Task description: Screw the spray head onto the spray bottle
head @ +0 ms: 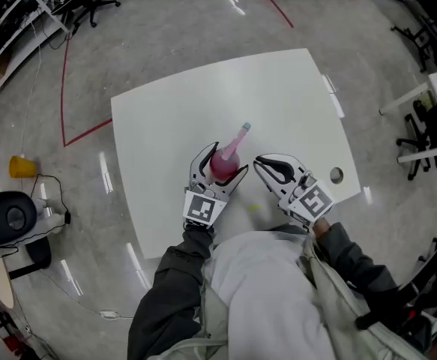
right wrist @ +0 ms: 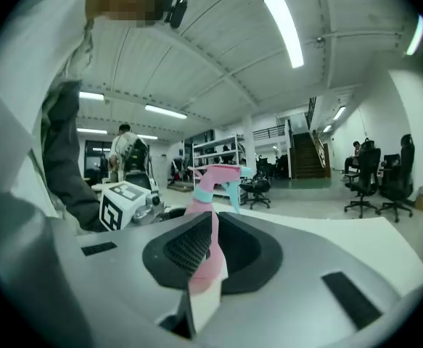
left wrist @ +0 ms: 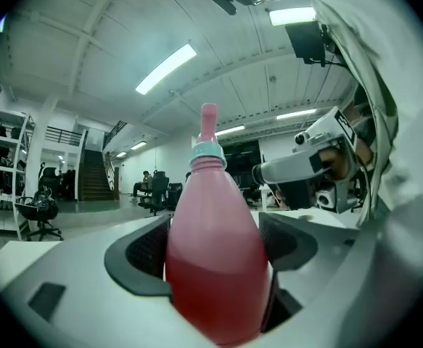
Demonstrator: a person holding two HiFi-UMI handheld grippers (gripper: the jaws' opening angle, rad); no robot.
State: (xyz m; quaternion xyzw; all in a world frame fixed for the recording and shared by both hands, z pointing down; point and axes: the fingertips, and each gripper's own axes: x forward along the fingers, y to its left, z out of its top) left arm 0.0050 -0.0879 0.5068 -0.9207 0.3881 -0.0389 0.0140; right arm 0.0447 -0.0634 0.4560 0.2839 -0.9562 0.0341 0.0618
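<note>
jaws of the left gripper (head: 222,165) clamp the pink bottle (left wrist: 215,252) round its belly, spray head (right wrist: 215,178) sitting on its neck; right gripper (head: 261,163) jaws together, empty, just beside the bottle.

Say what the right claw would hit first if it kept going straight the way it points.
Probably the pink spray bottle held in the left claw, right ahead; the gap is hard to judge.

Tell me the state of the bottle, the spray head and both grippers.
spray bottle: upright, partly filled with red liquid
spray head: on the bottle's neck, tightness unclear
left gripper: shut on the spray bottle
right gripper: shut, empty, beside the bottle
</note>
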